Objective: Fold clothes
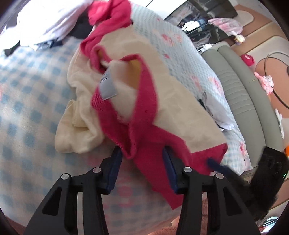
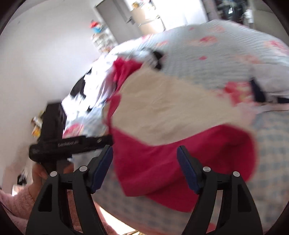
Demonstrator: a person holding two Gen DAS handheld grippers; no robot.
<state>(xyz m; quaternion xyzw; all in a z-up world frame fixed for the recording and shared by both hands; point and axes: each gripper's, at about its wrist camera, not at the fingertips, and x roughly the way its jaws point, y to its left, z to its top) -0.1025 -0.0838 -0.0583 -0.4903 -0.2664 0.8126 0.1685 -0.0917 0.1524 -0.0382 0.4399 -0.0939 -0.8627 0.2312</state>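
Observation:
A cream garment with red trim [image 1: 182,108] lies spread on the blue-checked blanket [image 1: 27,112]; its red neckline and a pale label [image 1: 108,88] face up. My left gripper [image 1: 141,151] stands open at the near red edge. A loose fold of the red fabric [image 1: 133,142] lies between its pads, which do not clamp it. In the right wrist view the same garment [image 2: 162,108] shows its red hem [image 2: 180,162]. My right gripper [image 2: 144,149] is wide open over that hem, gripping nothing. The left gripper's body [image 2: 54,141] shows at the left there.
A heap of white and dark clothes [image 1: 41,23] and a crumpled red piece [image 1: 108,12] sit at the back of the bed. A pale floral quilt [image 1: 180,54] bulges behind the garment. A grey padded bed edge [image 1: 238,94] runs along the right.

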